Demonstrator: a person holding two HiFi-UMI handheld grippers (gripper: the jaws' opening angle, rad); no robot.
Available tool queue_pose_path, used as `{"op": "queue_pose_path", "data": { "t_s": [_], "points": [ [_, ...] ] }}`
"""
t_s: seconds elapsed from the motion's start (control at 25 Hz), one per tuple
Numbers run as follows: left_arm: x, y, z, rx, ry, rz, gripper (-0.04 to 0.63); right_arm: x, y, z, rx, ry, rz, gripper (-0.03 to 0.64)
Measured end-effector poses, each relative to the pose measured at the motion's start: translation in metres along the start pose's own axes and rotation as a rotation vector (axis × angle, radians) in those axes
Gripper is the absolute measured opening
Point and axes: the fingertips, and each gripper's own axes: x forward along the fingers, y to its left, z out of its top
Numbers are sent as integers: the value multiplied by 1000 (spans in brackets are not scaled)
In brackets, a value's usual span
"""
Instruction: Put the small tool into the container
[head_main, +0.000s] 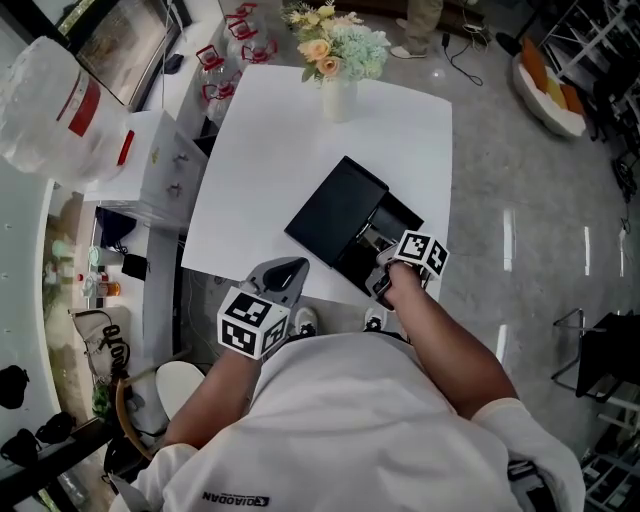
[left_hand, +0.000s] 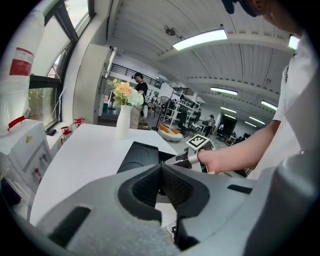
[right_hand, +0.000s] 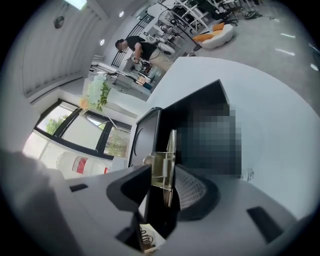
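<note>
A black container (head_main: 335, 210) lies open near the front right of the white table (head_main: 270, 140), its lid folded out to the left. My right gripper (head_main: 385, 262) hangs over the open compartment. In the right gripper view a small metal tool (right_hand: 166, 162) with a spring stands upright between the jaws of the right gripper (right_hand: 167, 182); it leans on the left pad with a slim gap at the right pad, and the black box (right_hand: 200, 102) lies just beyond. My left gripper (head_main: 285, 270) waits at the table's front edge, its jaws (left_hand: 161, 172) shut and empty.
A white vase of flowers (head_main: 338, 55) stands at the table's far edge, also seen as a vase (left_hand: 122, 107) from the left gripper. A white cabinet (head_main: 140, 170) sits left of the table. Grey floor lies to the right. People stand far off in the room.
</note>
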Motion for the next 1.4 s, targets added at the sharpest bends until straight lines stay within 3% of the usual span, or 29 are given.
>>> {"op": "queue_pose_path", "data": {
  "t_s": [0.4, 1.08, 1.2, 1.4],
  "points": [
    [6, -8, 4, 14, -1, -25, 9, -18, 6, -3, -32, 15, -3, 181],
    [16, -31, 5, 34, 7, -65, 9, -53, 12, -1, -98, -27, 41, 175],
    [17, -32, 4, 25, 9, -57, 9, -62, 26, -1, -165, -31, 68, 168],
    [18, -35, 10, 18, -1, -50, 9, -83, 59, 2, -397, -47, 111, 105]
  ]
}}
